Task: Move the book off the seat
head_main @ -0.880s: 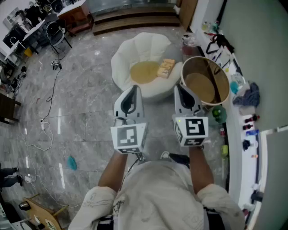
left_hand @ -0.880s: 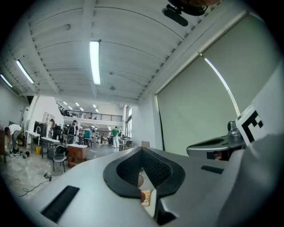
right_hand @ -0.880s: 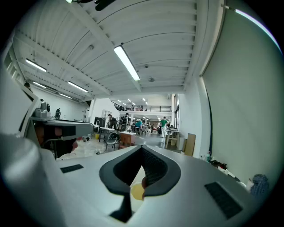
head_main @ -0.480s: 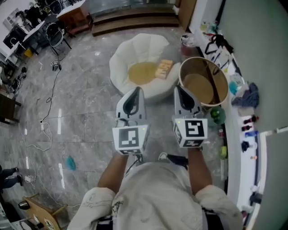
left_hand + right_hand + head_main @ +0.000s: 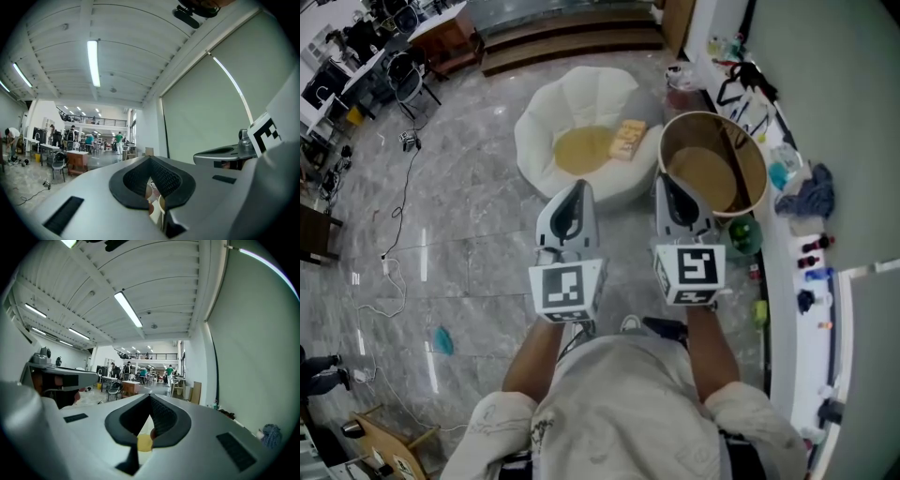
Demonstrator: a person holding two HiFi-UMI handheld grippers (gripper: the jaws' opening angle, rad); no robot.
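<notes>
Grey marble floor [image 5: 469, 216], white seat [image 5: 572, 103] ahead. Book [image 5: 627, 140] lying on seat's right edge, untouched. Left gripper [image 5: 577, 187] and right gripper [image 5: 664, 183] both closed, empty, held level, well short of seat. Nothing done yet. Approach, grasp and lift-off all left.

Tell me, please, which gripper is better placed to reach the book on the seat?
Right, probably, by a little. The book lies on the right side of the seat, slightly nearer the right gripper than the left gripper. Both have shut jaws.
</notes>
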